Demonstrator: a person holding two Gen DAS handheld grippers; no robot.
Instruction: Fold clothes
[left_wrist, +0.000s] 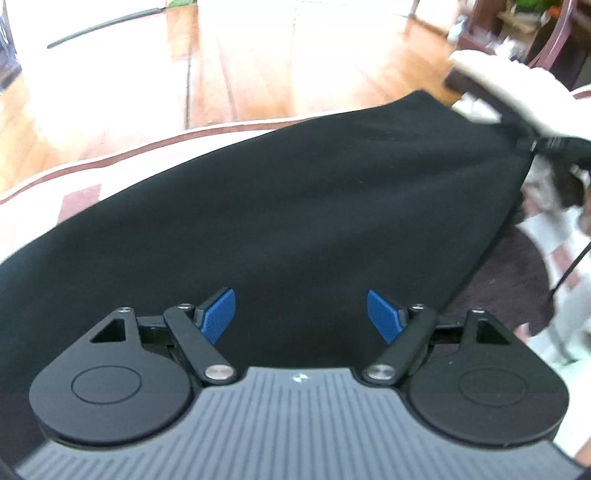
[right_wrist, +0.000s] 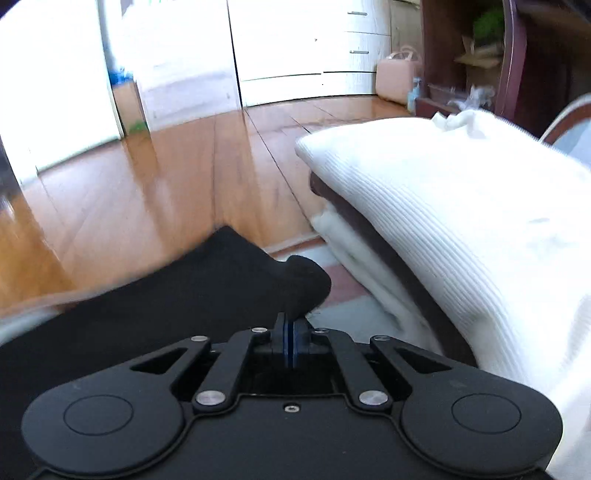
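Black garment (left_wrist: 295, 206) stretches lengthwise from the right claw (right_wrist: 290, 332), pressed together on its bunched corner, back beneath the left claw (left_wrist: 301, 314), spread just above the cloth.

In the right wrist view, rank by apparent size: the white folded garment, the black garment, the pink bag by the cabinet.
1. White folded garment, though its nearness to the camera flatters it.
2. Black garment, partly hidden behind the right gripper.
3. Pink bag, far off and small.

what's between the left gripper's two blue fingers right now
Only the black garment, spread flat beyond them; the left gripper grips nothing. The left wrist view shows it.
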